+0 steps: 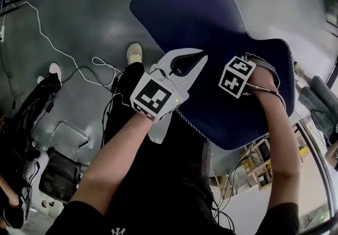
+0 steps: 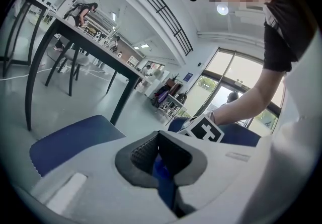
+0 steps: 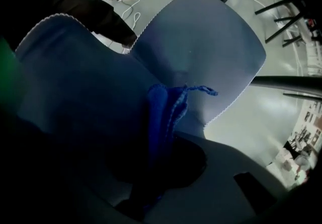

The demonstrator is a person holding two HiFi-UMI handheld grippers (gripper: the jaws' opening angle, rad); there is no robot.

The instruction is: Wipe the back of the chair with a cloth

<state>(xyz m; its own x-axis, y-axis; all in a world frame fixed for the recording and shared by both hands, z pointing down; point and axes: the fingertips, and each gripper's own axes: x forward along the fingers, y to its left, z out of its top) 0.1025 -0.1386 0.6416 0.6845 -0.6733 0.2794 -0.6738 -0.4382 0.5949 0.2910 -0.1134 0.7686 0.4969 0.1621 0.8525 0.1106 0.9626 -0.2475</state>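
Observation:
The dark blue chair stands below me, its seat [image 1: 185, 1] far and its back [image 1: 227, 118] near. My left gripper [image 1: 196, 59] lies over the back's left edge, and in the left gripper view the left gripper [image 2: 162, 162] is shut on that blue edge, with the seat [image 2: 70, 140] to its left. Only the marker cube [image 1: 236, 75] shows my right gripper, at the back's top. In the right gripper view the right gripper [image 3: 161, 137] is shut on a bunched blue cloth [image 3: 163, 107], which rests against the chair back [image 3: 75, 77]; the seat [image 3: 201, 36] lies beyond.
A white cable [image 1: 53, 44] snakes over the grey floor at left, near a pale shoe [image 1: 134, 52]. Black equipment [image 1: 58, 176] sits at lower left. A black table leg [image 2: 40, 77] stands left of the chair, and a shelf unit [image 1: 253, 170] stands at lower right.

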